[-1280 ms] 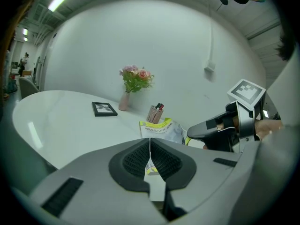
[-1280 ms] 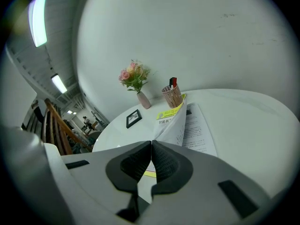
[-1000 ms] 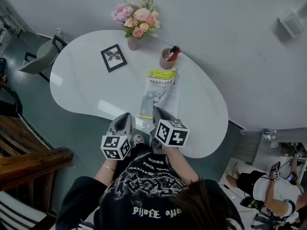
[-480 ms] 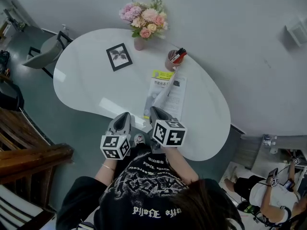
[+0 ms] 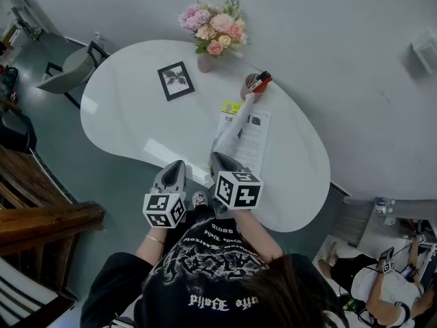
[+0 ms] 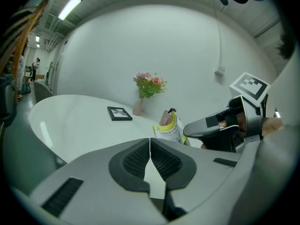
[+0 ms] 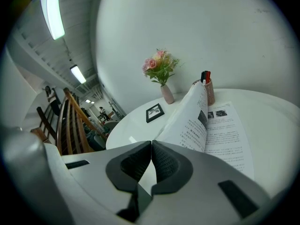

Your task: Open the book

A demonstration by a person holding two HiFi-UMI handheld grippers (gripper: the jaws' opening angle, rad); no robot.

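Half the opening swing is done. The book [image 5: 252, 139] lies on the white surface [image 5: 123, 121] in front of the person, between them and the pen cup [image 5: 254, 86]. Its front cover [image 5: 229, 130] stands nearly upright over the spine, and the first printed page is bared to the right of it. The right hand-held gripper [image 5: 220, 160] looks clenched on the cover's near edge. In its own view the jaws meet, and the sheet [image 7: 190, 121] rises from right behind them (a thin cover would leave no visible gap). The left hand-held gripper [image 5: 177, 165] is closed on nothing and hovers near the surface's front edge, to the left of the book.

By my judgement, the next move calls for carrying the cover on over to the left and laying it flat before letting go, or it may fall back shut.

A second ago the cover was barely lifted, with its yellow-banded front facing up. Half a second ago it was about halfway raised. The left hand-held gripper has kept its place.
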